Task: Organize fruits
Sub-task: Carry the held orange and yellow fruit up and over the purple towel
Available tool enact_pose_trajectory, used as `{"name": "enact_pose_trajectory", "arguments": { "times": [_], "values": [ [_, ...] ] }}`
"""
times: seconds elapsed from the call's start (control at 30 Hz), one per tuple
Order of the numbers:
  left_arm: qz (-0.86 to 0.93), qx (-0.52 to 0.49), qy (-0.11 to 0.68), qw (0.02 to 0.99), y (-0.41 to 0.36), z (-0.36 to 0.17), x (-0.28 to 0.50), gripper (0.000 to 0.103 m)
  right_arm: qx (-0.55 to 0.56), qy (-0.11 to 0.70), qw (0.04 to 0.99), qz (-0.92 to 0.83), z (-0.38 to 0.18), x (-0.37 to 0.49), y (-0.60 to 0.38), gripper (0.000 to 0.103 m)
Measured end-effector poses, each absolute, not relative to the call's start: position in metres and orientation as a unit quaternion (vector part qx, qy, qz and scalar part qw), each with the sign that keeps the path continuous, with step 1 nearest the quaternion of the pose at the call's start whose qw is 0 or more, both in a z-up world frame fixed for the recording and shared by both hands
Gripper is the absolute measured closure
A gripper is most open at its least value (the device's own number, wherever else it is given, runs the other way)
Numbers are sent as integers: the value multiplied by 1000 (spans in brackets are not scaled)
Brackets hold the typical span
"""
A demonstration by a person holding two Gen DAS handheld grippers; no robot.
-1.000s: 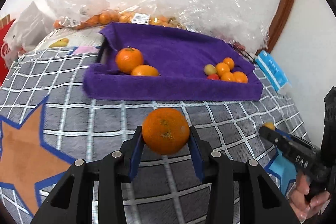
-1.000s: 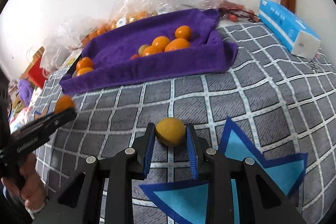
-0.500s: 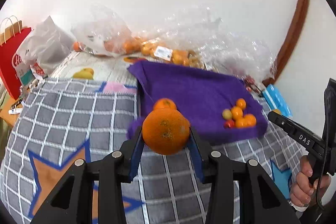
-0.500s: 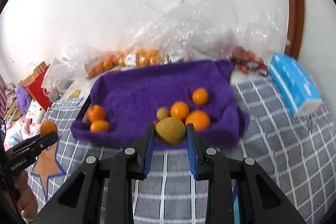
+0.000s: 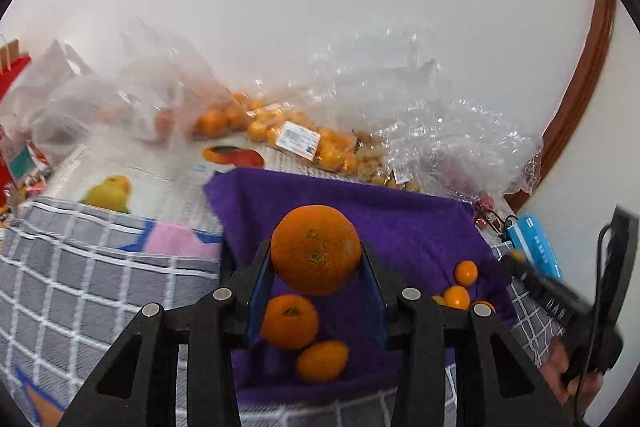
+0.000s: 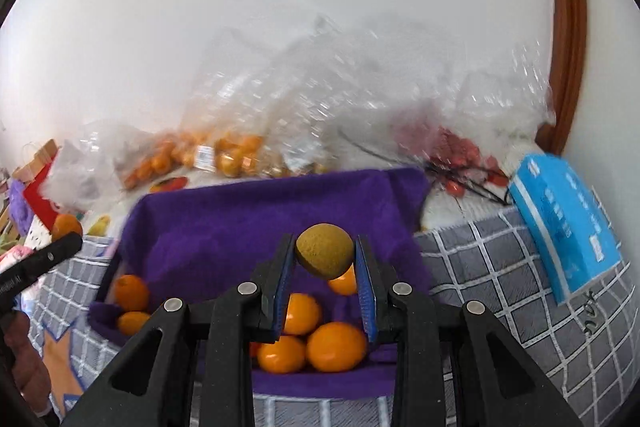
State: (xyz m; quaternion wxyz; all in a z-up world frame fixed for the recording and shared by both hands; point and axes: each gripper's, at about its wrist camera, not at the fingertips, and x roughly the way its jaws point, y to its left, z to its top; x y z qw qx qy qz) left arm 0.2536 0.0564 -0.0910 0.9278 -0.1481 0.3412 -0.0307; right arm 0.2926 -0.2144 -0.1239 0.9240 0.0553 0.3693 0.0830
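Orange peel fills the gap between the blue pads of the left gripper point(image 5: 316, 259), where a large orange point(image 5: 316, 250) is clamped at its widest part and carried in the air above the near left part of a purple towel-lined tray point(image 5: 420, 227). Its round form has no clear long axis; a small dimple on the peel is turned toward the camera. Directly under it, on the purple cloth, two more oranges point(image 5: 290, 321) are seen lying close together, and a group of small fruits point(image 5: 466, 273) is seen at the tray's right end.

A small yellow-brown fruit point(image 6: 325, 255) is pinched between the tightly closed pads of the right gripper point(image 6: 325, 263), above the pile of small oranges point(image 6: 336, 346) at the right end of the tray point(image 6: 208, 227). It is nearly round, its slightly longer axis lying across the jaws.

Both grippers are pointed forward and tilted downward toward the tray, side by side. In the left wrist view the right hand point(image 5: 576, 373) is seen wrapped round its handle at the right edge; in the right wrist view the other gripper's tip is seen at the left edge with the orange on it.
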Motion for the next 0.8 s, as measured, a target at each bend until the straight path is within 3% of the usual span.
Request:
{"name": "enact_pose_trajectory", "arguments": {
  "times": [0.13, 0.8],
  "values": [
    [-54, -155, 355, 921, 40, -109, 270, 64, 93, 414, 901, 93, -155, 305, -229, 74],
    [-85, -102, 400, 907, 0, -153, 274, 64, 60, 424, 900, 83, -175, 305, -216, 74]
  ]
}}
